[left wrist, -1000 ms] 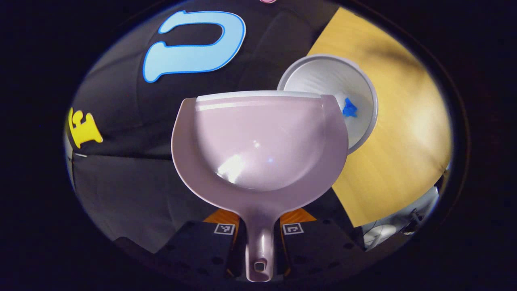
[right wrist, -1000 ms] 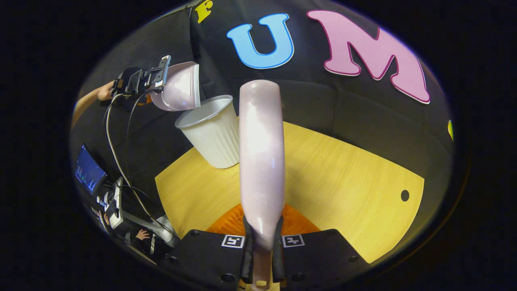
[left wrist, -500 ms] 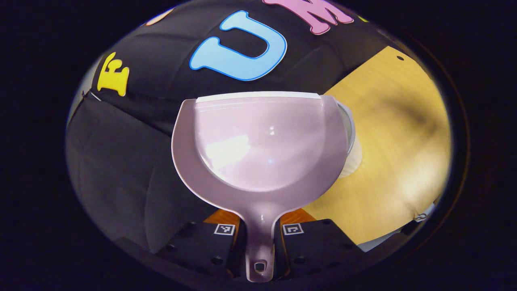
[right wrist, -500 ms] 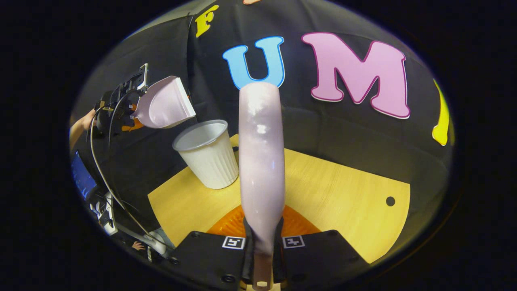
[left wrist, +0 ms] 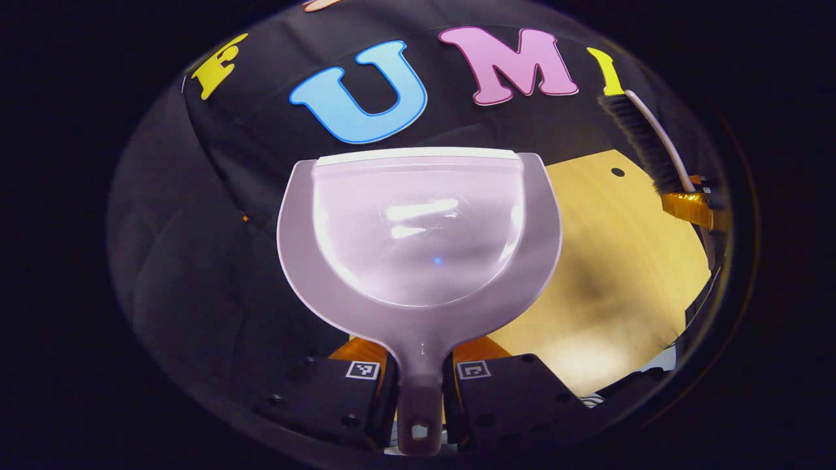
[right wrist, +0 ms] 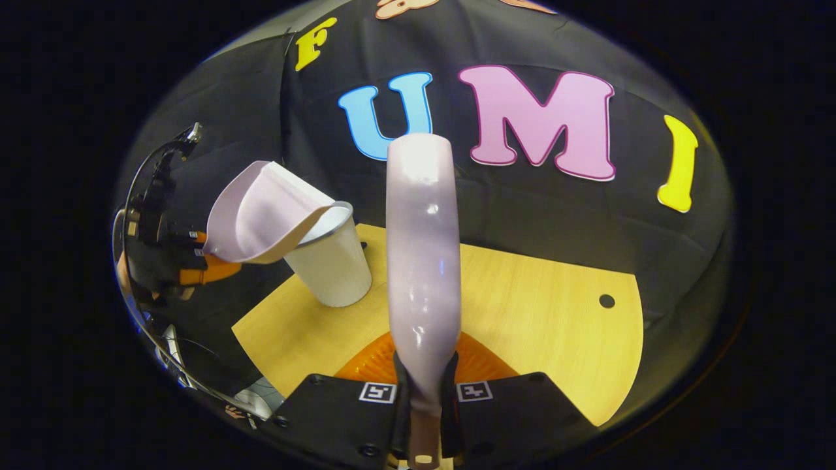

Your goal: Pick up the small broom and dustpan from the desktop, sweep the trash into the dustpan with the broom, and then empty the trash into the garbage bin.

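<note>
Two grippers are working here, each holding one tool. The left gripper (left wrist: 418,398) is clamping the handle of the one dustpan (left wrist: 418,228) between both fingers; in the left gripper view the pan is spreading toward 12 o'clock with its scoop looking bare. In the right gripper view that same pan (right wrist: 261,212) is sitting at 9 o'clock, held in the air, its lip overlapping the rim of the one bin (right wrist: 330,264), with the left gripper (right wrist: 196,261) behind it at the far 9 o'clock edge.

The right gripper (right wrist: 424,398) is pinching the handle of the one broom (right wrist: 421,261) with both fingers, its back rising toward 12 o'clock. From the left gripper view the broom (left wrist: 643,140) is showing at 2 o'clock, bristles dark, above the table (left wrist: 620,261). The bin is standing upright on the table (right wrist: 535,307), near its back left corner. One small round hole (right wrist: 607,301) is marking the tabletop at 3 o'clock.
</note>
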Demonstrator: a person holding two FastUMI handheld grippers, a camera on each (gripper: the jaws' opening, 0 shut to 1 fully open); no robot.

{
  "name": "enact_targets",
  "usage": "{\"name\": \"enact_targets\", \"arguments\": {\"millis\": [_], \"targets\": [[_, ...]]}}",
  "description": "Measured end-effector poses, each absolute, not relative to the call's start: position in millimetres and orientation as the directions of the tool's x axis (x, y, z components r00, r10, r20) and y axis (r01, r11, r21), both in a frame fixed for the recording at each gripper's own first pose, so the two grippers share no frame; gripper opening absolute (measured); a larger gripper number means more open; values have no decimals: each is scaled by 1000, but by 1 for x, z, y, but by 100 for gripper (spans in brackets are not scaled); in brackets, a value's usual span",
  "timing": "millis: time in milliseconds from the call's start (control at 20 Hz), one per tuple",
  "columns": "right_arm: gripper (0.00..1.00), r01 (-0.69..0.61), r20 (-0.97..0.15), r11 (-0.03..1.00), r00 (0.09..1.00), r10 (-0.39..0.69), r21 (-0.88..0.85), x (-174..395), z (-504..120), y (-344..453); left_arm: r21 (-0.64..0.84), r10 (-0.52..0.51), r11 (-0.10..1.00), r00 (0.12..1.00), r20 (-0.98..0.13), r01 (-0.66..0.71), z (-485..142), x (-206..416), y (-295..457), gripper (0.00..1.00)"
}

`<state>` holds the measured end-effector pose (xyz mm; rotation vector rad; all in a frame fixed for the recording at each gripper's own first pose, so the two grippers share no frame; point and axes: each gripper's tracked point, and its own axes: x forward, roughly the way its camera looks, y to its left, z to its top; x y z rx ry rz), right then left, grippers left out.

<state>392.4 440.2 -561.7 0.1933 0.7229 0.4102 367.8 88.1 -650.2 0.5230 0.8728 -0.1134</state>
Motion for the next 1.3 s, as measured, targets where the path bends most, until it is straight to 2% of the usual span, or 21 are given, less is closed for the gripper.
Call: {"name": "enact_targets", "arguments": {"millis": [300,600,950,1300], "targets": [[19,-156,-732,926,573,369,345,332,-625,434,255,58,906,496,-866,339,-750,321,29,27],[19,14,-869,928,356,344,373,294,-703,441,169,46,919,330,-943,355,-836,284,-11,27],[19,89,-947,951,157,279,295,286,-719,444,129,67,943,205,-976,306,-819,281,-17,27],[19,95,-973,969,63,223,228,279,-732,441,96,48,950,165,-985,298,-796,282,-41,27]]}}
